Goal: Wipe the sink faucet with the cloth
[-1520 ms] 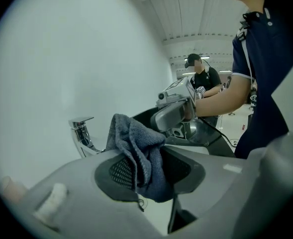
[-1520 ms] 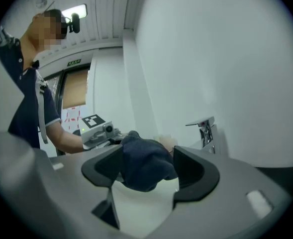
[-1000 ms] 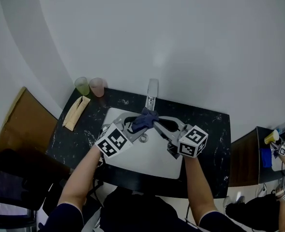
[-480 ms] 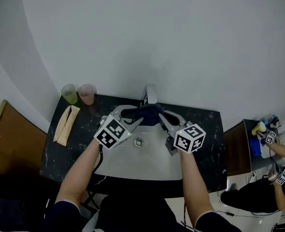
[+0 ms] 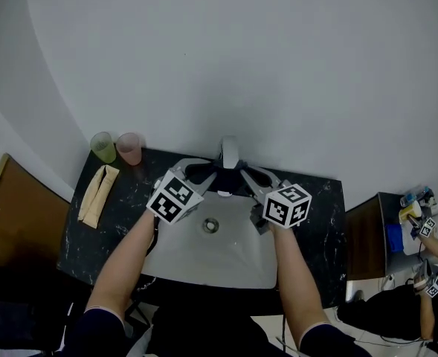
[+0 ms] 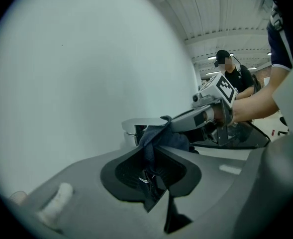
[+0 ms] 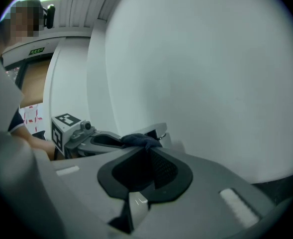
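Note:
A dark blue cloth (image 5: 222,174) is stretched between my two grippers just in front of the chrome faucet (image 5: 230,151), above the back of the white sink (image 5: 237,262). My left gripper (image 5: 206,175) holds the cloth's left end; its jaws have just been closing, with the cloth (image 6: 158,139) pinched between them. My right gripper (image 5: 247,173) is shut on the cloth's right end (image 7: 139,140). In the left gripper view the faucet (image 6: 135,127) sits right behind the cloth. In the right gripper view the faucet (image 7: 156,131) also shows just beyond the cloth.
A black marble counter (image 5: 319,222) surrounds the sink. A green cup (image 5: 103,147), a pink cup (image 5: 129,148) and a folded beige towel (image 5: 98,194) stand at its left end. The grey wall rises straight behind the faucet. Another person (image 5: 427,274) works at the far right.
Both grippers have carried the cloth from over the basin up to the faucet. The left jaws have gone from wide apart to closed on the cloth.

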The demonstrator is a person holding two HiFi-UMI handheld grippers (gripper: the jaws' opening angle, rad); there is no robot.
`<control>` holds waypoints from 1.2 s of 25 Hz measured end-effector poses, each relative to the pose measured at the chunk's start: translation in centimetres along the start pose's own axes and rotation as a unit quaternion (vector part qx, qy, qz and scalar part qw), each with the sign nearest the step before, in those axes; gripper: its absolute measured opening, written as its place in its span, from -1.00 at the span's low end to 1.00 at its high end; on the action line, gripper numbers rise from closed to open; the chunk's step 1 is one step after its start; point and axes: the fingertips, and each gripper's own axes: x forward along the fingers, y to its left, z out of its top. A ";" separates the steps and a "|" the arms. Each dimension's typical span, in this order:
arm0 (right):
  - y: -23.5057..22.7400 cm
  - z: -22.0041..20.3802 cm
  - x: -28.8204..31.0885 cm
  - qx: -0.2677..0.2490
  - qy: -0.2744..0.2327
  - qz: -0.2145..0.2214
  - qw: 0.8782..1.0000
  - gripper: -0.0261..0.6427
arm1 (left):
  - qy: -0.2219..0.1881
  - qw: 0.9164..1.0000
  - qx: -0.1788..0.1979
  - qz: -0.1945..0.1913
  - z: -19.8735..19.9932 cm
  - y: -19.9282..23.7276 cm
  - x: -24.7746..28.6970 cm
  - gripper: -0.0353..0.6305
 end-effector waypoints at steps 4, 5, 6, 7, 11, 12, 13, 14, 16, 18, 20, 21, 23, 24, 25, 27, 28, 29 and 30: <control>-0.5 0.4 0.8 0.000 -0.005 0.016 1.000 -0.83 | -0.007 1.000 -0.011 0.013 0.0 1.1 0.7 -0.68; -0.7 0.6 0.9 0.000 -0.007 0.019 1.000 -0.83 | -0.008 1.000 -0.012 0.014 0.1 1.3 0.8 -0.68; -0.8 0.7 1.0 0.001 -0.009 0.023 1.000 -0.83 | -0.010 1.000 -0.012 0.015 0.3 1.4 1.0 -0.68; -0.9 0.7 1.1 0.001 -0.011 0.026 1.000 -0.83 | -0.011 1.000 -0.009 0.017 0.3 1.6 1.1 -0.68; -0.9 0.8 1.0 0.003 -0.014 0.035 0.999 -0.83 | -0.018 1.000 0.007 0.024 0.8 1.8 1.0 -0.69; -0.9 0.9 0.9 0.001 -0.016 0.035 0.999 -0.83 | -0.021 0.999 0.011 0.026 1.1 1.7 0.8 -0.70; -0.8 1.0 0.7 -0.002 -0.018 0.035 0.999 -0.83 | -0.025 0.999 0.015 0.027 1.4 1.6 0.6 -0.72; -0.7 1.2 0.4 -0.005 -0.020 0.034 0.999 -0.83 | -0.027 0.999 0.019 0.028 1.8 1.5 0.4 -0.72; -0.5 1.4 -0.1 -0.009 -0.025 0.033 0.999 -0.83 | -0.028 0.999 0.027 0.030 2.1 1.2 0.1 -0.73; -0.2 1.6 -0.6 -0.014 -0.029 0.032 0.999 -0.83 | -0.027 0.999 0.034 0.032 2.4 0.9 -0.3 -0.73; 0.4 1.7 -1.0 -0.023 -0.031 0.031 0.999 -0.83 | -0.027 0.998 0.040 0.034 2.6 0.4 -0.7 -0.74; 0.6 1.8 -1.2 -0.028 -0.030 0.031 0.999 -0.83 | -0.028 0.998 0.043 0.034 2.8 0.2 -1.0 -0.74; 1.1 1.8 -1.6 -0.035 -0.027 0.030 0.999 -0.83 | -0.026 0.998 0.050 0.033 3.0 -0.3 -1.4 -0.75; 1.4 1.7 -1.8 -0.037 -0.025 0.030 0.999 -0.83 | -0.025 0.998 0.053 0.032 3.0 -0.6 -1.7 -0.75; 1.6 1.5 -2.1 -0.038 -0.023 0.031 0.999 -0.83 | -0.025 0.998 0.055 0.031 3.0 -0.9 -1.9 -0.75; 2.2 1.3 -2.5 -0.040 -0.022 0.032 0.998 -0.83 | -0.026 0.998 0.055 0.029 2.8 -1.6 -2.4 -0.75; 2.5 1.1 -2.7 -0.040 -0.022 0.033 0.998 -0.83 | -0.027 0.998 0.055 0.028 2.7 -1.9 -2.7 -0.75; 2.8 1.0 -2.9 -0.040 -0.022 0.034 0.998 -0.83 | -0.028 0.998 0.054 0.027 2.6 -2.2 -3.0 -0.75; 3.1 0.8 -3.2 -0.040 -0.021 0.035 0.998 -0.83 | -0.028 0.998 0.053 0.025 2.4 -2.5 -3.2 -0.75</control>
